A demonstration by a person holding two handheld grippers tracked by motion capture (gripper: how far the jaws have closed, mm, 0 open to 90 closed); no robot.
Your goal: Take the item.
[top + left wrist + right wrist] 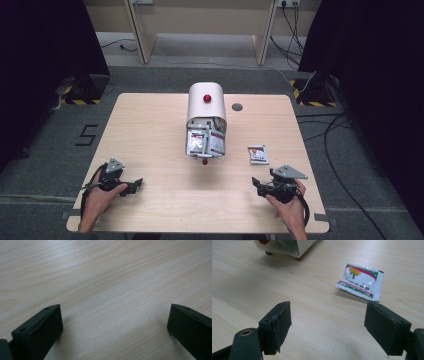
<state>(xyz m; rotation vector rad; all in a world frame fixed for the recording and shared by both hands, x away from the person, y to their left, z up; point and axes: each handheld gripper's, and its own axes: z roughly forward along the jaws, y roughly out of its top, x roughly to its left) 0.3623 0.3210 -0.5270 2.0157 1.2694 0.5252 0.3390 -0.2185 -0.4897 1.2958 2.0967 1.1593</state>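
The right gripper rests low over the table at its near right, jaws spread wide and holding nothing. Just ahead of it lies a small packet, flat on the wood and apart from the jaws, between the gripper and the white box. The packet is a glossy foil sachet, white with a green and pink band and a yellow flower print; its near edge curls up a little. It looks light, limp and slippery, so it would likely slide if pushed; that lifted edge seems the best place to pinch. The left gripper sits at the near left, jaws also parted and empty over bare pale woodgrain. The box is rounded, with red knobs, and lies open toward the person with what appear to be more packets inside.
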